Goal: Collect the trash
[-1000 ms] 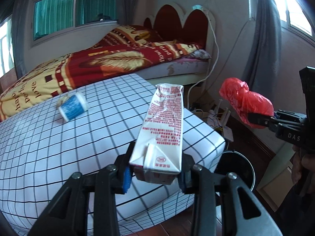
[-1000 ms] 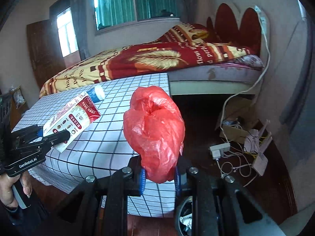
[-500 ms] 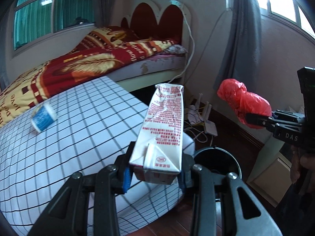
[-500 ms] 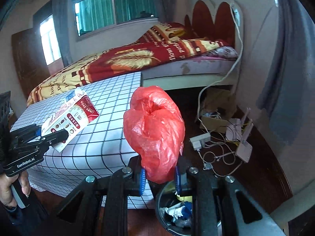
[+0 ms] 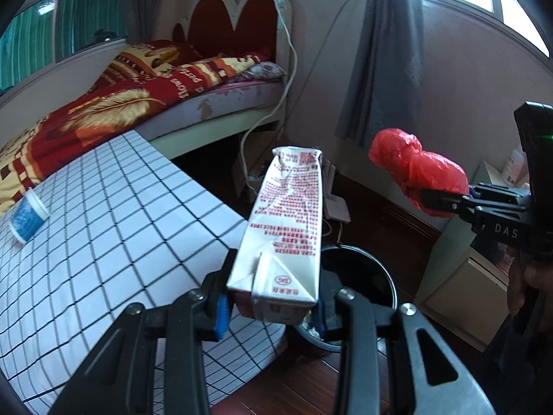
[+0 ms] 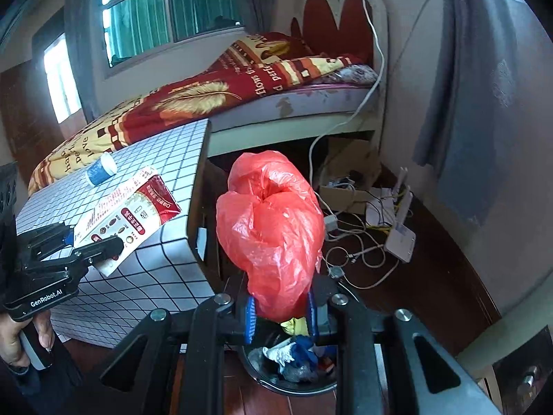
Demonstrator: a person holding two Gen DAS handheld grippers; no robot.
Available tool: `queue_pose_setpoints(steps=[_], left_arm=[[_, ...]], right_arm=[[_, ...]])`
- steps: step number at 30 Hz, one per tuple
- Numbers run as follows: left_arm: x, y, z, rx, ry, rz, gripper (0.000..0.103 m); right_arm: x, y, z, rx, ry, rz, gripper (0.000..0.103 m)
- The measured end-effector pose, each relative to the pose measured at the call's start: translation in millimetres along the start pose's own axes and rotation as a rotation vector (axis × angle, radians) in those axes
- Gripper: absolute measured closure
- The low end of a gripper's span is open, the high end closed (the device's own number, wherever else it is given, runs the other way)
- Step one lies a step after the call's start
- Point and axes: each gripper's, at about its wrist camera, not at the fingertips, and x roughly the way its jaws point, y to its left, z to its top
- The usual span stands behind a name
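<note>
My right gripper point(image 6: 280, 313), clamped on the red bag point(image 6: 273, 231), hangs directly over the bin point(image 6: 293, 377); my left gripper point(image 5: 273, 311), gripping the carton point(image 5: 285, 228), stands beside its rim.

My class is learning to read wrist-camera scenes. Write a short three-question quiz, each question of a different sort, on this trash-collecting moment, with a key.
1. True or false: the left gripper is shut on a milk carton.
2. Multiple choice: what does the right gripper hold? A) a blue cup B) a red plastic bag C) a cable
3. Short answer: which piece of trash lies on the checked tablecloth?

Key
1. True; its pads press both sides of the carton.
2. B; the red plastic bag is pinched above the trash bin.
3. The small blue cup, lying on its side.
</note>
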Motion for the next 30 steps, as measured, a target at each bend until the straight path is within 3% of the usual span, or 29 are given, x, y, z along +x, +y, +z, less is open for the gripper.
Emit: queue_pose_setpoints(steps=[19,30], left_arm=[[62.1,-53.3,-30.0,0.039,0.158,-0.100,0.065],[109.7,-62.4,-54.5,0.024,0.304,-0.113,0.065]], right_arm=[[25.3,-42.9,-49.2,0.029,0.121,-0.047,0.079],[77.9,-52.9,-83.4,-0.034,0.278,-0.019,0.079]])
